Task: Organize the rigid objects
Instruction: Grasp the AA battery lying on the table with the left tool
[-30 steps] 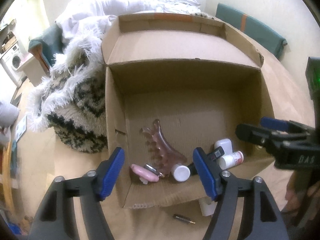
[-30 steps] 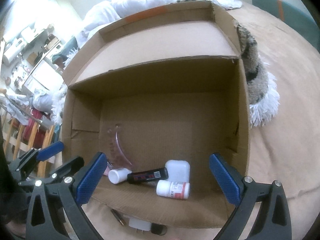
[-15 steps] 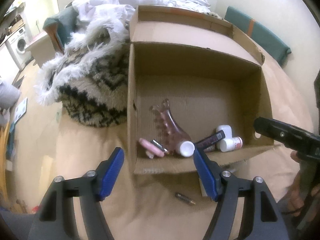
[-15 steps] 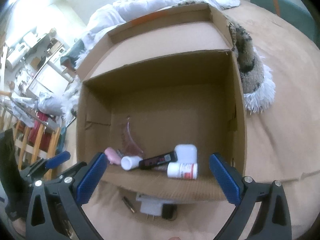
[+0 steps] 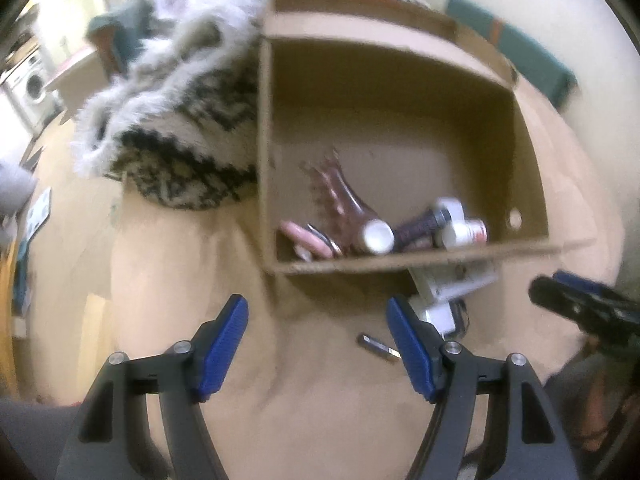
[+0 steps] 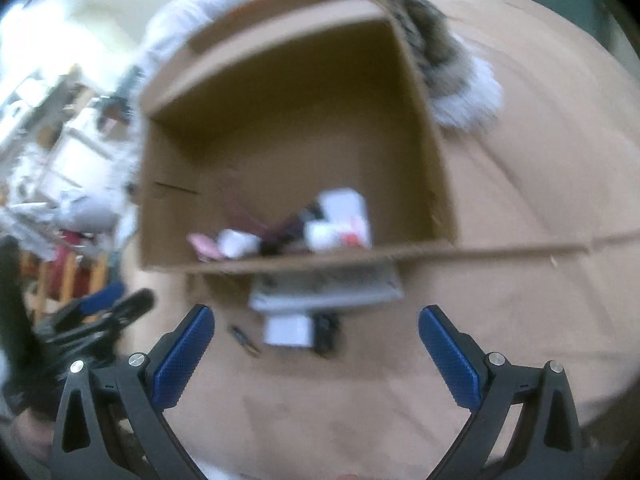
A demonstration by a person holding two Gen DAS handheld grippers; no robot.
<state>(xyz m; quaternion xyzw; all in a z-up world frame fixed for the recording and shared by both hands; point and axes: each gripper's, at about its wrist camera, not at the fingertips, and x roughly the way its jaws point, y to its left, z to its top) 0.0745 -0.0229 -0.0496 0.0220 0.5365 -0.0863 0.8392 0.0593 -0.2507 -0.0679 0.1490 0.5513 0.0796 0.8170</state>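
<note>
An open cardboard box (image 5: 528,152) (image 6: 424,152) sits on a tan bed cover. Near its front wall lie a brown hair claw (image 5: 340,192), a pink item (image 5: 304,236), a white-capped bottle (image 5: 378,236), a dark tube (image 5: 424,222) and a white pill bottle (image 5: 466,234) (image 6: 340,234). Outside, in front of the box, lie a white charger (image 5: 438,312) (image 6: 290,330), a flat white packet (image 6: 324,294) and a small metal bit (image 5: 378,346) (image 6: 242,338). My left gripper (image 5: 318,344) is open over the cover, empty. My right gripper (image 6: 316,356) is open and empty, short of the charger.
A furry black-and-white blanket (image 5: 180,120) lies against the box's left side, with white bedding behind. A green cushion (image 5: 520,48) lies at the far right by the wall. The other gripper (image 5: 584,308) shows at the right edge of the left wrist view.
Both grippers have drawn back from over the box toward me, so the box now sits farther off and the charger, packet and bit in front of it have come into view. Both stay open.
</note>
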